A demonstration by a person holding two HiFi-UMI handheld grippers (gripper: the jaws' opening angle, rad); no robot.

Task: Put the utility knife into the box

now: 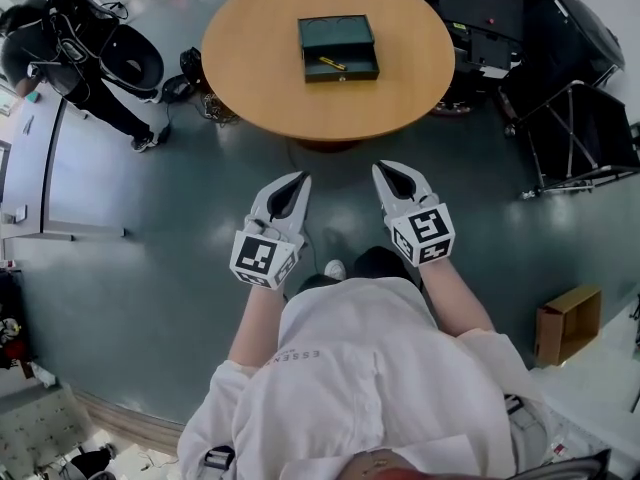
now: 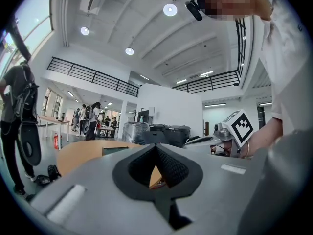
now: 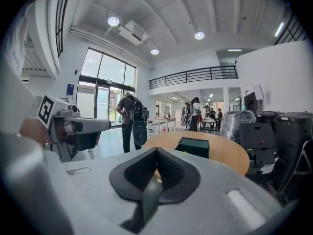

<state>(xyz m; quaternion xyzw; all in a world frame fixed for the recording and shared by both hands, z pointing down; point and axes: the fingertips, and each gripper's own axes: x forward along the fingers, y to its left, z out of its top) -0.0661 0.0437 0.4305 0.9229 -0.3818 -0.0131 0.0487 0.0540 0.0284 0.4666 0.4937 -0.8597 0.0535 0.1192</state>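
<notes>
A dark green box (image 1: 338, 48) stands open on the round wooden table (image 1: 260, 88), and a yellow utility knife (image 1: 333, 64) lies inside it near the front wall. My left gripper (image 1: 298, 178) and right gripper (image 1: 383, 168) hang side by side over the floor, well short of the table's near edge. Both are shut with nothing between their pads. The left gripper view shows its shut jaws (image 2: 155, 147) with the box (image 2: 115, 151) beyond; the right gripper view shows its shut jaws (image 3: 156, 151) and the box (image 3: 195, 147) on the table (image 3: 227, 158).
A person with a backpack (image 1: 90, 58) stands left of the table. Black cases and equipment (image 1: 500, 18) and a folding cart (image 1: 580, 128) crowd the right. A cardboard box (image 1: 568, 323) sits on the floor at right, a white cabinet (image 1: 60, 178) at left.
</notes>
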